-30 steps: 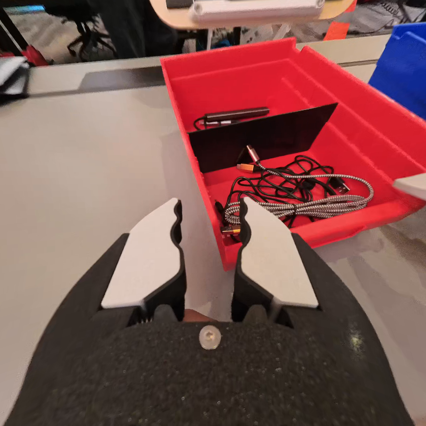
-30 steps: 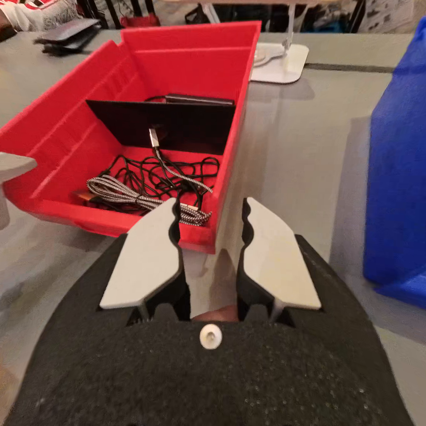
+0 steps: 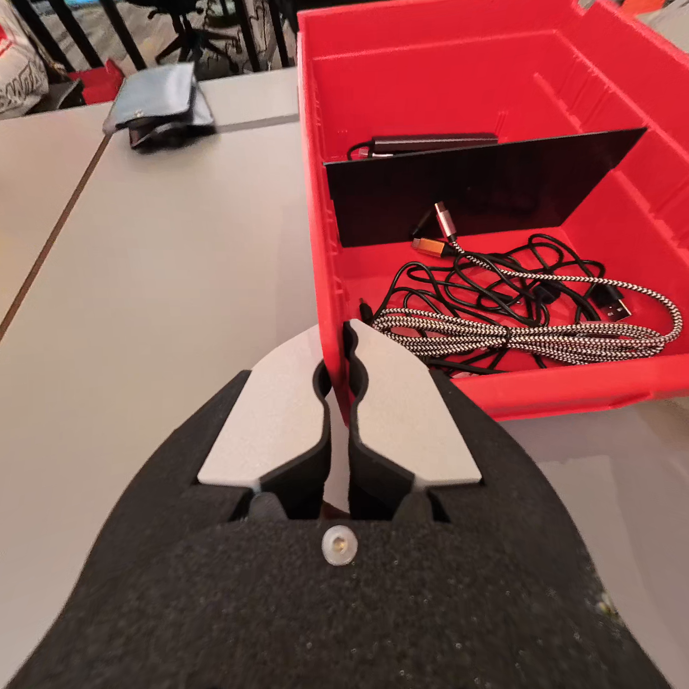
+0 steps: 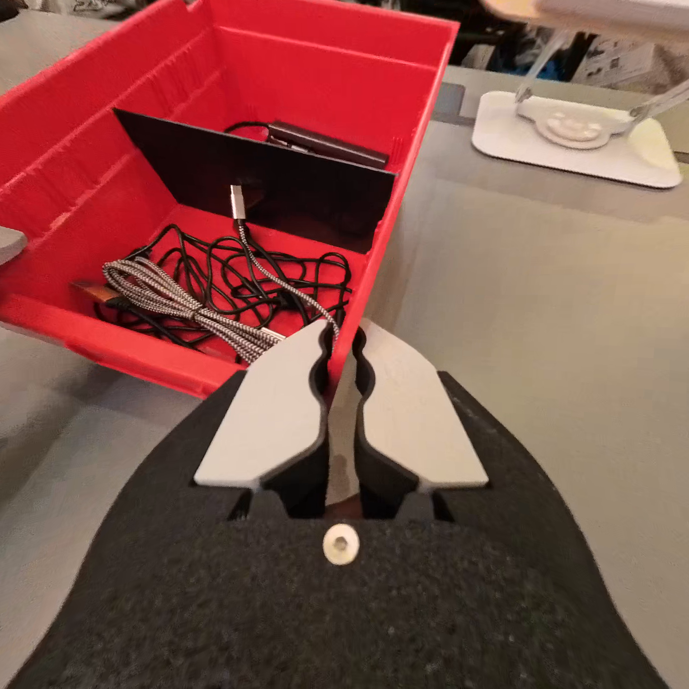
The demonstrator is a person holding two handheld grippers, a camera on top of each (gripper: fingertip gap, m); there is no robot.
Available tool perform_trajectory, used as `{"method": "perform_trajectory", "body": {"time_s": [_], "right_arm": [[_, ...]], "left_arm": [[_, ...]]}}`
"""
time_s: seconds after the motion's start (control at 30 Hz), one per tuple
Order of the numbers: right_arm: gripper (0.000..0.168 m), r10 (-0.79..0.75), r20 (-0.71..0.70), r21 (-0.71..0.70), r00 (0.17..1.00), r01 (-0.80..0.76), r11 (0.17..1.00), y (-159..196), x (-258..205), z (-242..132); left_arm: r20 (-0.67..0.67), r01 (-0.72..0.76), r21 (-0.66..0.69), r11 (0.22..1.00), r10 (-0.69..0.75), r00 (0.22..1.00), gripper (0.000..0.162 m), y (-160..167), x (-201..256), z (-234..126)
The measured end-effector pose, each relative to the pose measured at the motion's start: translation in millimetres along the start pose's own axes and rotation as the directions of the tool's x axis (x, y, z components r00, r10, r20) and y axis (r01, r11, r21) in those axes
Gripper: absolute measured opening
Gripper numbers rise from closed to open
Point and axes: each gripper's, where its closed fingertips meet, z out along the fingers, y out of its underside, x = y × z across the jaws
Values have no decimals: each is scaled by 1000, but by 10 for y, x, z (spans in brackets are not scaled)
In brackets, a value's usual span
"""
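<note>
A grey worktop carries a red bin split by a black divider; tangled cables lie in its near compartment, a dark device behind. The left gripper clamps the bin's left wall, its corner at 12 o'clock. The right gripper clamps the right wall, seemingly to steady or lift the bin; pad contact is hidden, background blurred.

One red bin fills the upper right of the left wrist view, with one black divider across it. In front of the divider lie one braided cable and a tangle of thin black cables, number unclear. Behind it sits one dark slim device. One white stand base shows at upper right of the right wrist view.
</note>
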Motion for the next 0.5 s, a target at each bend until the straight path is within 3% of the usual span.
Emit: {"method": "perform_trajectory", "body": {"time_s": [0.13,0.23,0.37,0.5], "right_arm": [[13,-26,64,7,998,26,1000,11,-169,87],[20,-113,186,-6,976,116,993,35,-273,48],[30,-138,398,-12,907,156,988,123,-229,-388],[31,-120,584,-52,803,185,981,377,227,-947]], "left_arm": [[-6,61,-8,998,-61,998,3,94,-156,35],[41,89,11,996,-89,995,6,84,-247,21],[150,88,42,995,-93,984,28,-16,-391,-142],[161,171,256,951,-216,963,32,-310,-447,-531]]}}
